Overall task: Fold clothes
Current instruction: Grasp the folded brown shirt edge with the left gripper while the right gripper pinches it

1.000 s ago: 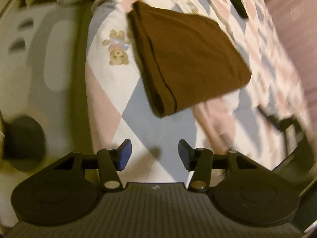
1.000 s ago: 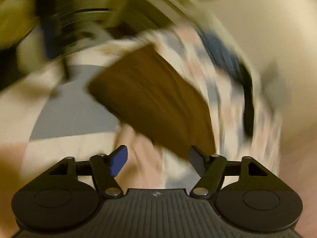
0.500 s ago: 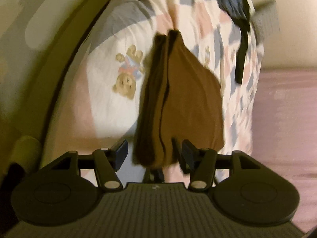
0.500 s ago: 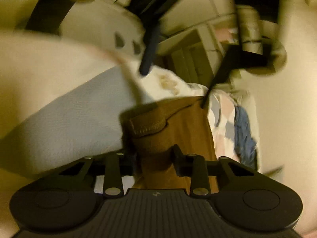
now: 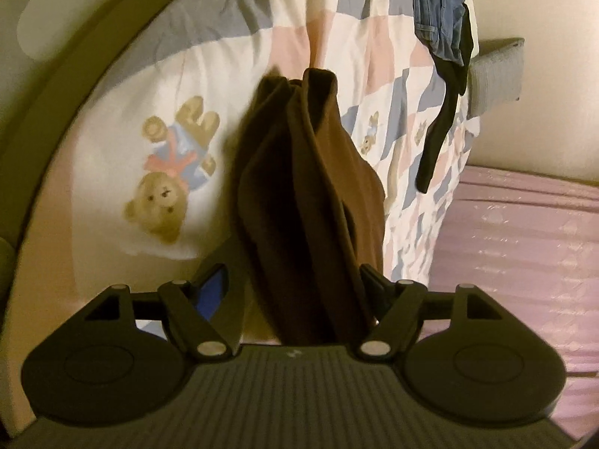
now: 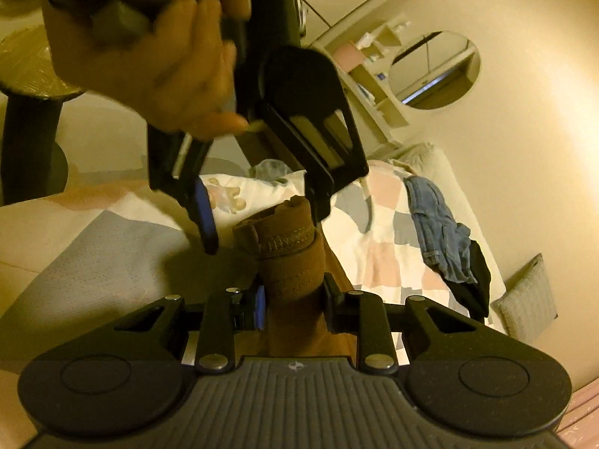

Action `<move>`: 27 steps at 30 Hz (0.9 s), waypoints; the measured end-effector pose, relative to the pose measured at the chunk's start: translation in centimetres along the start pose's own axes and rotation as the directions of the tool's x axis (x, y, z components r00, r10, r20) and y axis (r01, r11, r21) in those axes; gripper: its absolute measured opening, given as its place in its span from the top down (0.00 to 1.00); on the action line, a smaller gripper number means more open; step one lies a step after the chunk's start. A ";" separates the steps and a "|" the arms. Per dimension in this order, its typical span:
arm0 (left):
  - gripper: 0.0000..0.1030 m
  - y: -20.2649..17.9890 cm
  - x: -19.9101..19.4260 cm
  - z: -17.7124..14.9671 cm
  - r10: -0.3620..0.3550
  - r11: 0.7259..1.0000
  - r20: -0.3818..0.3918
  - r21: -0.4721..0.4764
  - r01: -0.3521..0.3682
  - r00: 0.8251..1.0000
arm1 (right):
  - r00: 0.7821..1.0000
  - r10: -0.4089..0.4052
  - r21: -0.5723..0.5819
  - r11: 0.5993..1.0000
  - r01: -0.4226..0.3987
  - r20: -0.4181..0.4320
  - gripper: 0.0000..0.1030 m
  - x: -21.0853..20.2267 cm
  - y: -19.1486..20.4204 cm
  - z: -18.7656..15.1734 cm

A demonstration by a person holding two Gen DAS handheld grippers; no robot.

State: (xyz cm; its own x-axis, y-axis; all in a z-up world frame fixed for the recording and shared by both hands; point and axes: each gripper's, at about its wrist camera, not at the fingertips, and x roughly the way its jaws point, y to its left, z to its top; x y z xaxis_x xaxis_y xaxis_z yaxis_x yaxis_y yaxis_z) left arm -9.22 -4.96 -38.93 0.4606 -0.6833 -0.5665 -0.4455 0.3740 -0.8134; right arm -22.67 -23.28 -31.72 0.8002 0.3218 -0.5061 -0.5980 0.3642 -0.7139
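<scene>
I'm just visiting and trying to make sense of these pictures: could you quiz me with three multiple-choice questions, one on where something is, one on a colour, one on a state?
1. Where do the blue jeans lie?
A. on the patchwork quilt
B. on the floor
C. in a basket

2. What colour is the folded garment between the grippers?
A. white
B. brown
C. green

3. How is the right gripper?
A. wide open, empty
B. out of view
C. shut on the garment

Answers: 1 A, the denim rests on the quilt's far end. 2 B, the cloth is plainly brown. 3 C, its fingers press the brown fabric from both sides, while the left gripper stands open around it.
</scene>
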 end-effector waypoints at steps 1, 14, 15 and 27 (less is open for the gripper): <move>0.36 0.1 0.5 0.2 -0.014 1.000 -0.003 -0.010 0.014 1.000 | 1.000 -0.001 0.000 1.000 0.001 0.001 0.74 -0.1 0.2 -0.2; 0.76 0.5 3.4 1.5 -0.005 0.994 -0.040 0.112 0.009 0.999 | 0.911 0.411 0.554 0.766 -0.325 -0.033 0.39 0.8 -9.8 -7.0; 0.76 0.5 3.5 1.6 -0.005 0.993 -0.043 0.116 0.010 0.999 | 0.905 0.425 0.668 0.680 -0.302 -0.025 0.39 1.5 -12.7 -8.9; 0.75 1.5 3.9 2.7 -0.028 0.996 -0.109 0.075 0.036 0.994 | 0.660 0.679 0.946 -0.204 -0.252 0.323 0.33 16.1 -21.9 -26.7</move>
State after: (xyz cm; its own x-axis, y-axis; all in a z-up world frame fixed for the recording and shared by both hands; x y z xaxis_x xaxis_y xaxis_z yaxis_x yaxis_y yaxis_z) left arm -6.04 -5.35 -42.74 0.3862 -0.7579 -0.5257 -0.3693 0.3952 -0.8411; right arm 4.54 -49.38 -37.20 0.1071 0.7415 -0.6623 -0.1228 0.6709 0.7313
